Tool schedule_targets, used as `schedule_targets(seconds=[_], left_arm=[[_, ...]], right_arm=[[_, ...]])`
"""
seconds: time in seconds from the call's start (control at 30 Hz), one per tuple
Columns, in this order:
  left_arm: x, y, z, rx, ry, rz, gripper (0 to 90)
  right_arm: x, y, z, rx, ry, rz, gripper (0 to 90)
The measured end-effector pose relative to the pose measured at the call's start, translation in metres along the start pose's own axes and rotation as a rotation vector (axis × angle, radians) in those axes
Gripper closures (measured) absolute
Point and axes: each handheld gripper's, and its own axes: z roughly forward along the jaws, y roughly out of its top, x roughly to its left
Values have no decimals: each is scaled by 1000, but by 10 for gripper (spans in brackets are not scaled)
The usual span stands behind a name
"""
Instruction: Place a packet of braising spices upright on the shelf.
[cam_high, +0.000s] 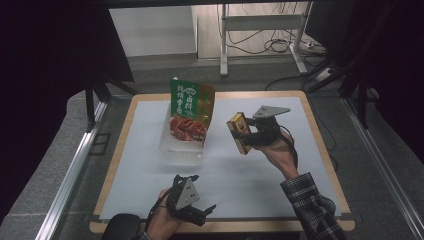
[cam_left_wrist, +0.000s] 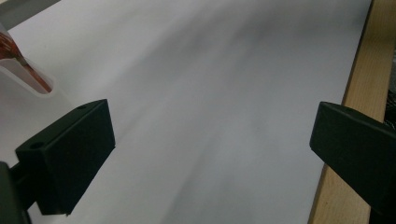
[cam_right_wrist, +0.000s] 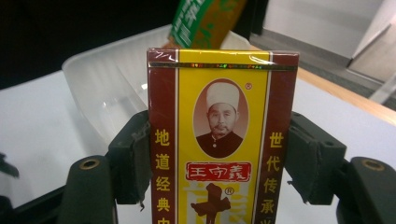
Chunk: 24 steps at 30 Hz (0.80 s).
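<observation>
Nearest the high camera, at the bottom edge of the bench, the person's left hand holds the left tool low over the white sheet that covers the bench top. Its two black jaws stand spread wide with nothing between them; the left gripper view shows bare white sheet in the gap and the wooden bench edge beside one jaw.

Farther back and left of centre stands a clear plastic tub. A green and orange food pouch stands upright in it, leaning against its far wall, with a picture of red food on the front.

To the right of the tub, raised off the sheet, the right tool pinches a small yellow and dark red box. The box is tilted, with its top end pointing toward the tub, and is near the tub without touching it. In the right gripper view the box stands upright between the two jaws, whose pads press on its red side bands. Its front carries a small oval portrait and Chinese characters. A plaid sleeve covers the person's right forearm.
</observation>
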Motion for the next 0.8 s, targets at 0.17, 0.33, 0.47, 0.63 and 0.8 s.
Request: schedule_targets(seconds=[0.17,0.33,0.47,0.63,0.8], left_arm=[[-1,0,1,7,-2,11,0],[-1,0,1,5,-2,6,0],[-2,0,2,8,-4,10,0],[-3,0,2,4,-8,6,0],[-3,0,2,4,-10,6,0]], right_arm=[[5,6,9,-29,19,-4,320],[9,10,18,-60,34,-7,320],[12,12,25,-77,42,-17,320],[15,15,32,-106,59,-15,320],[19,19,39,-140,82,-17,320]])
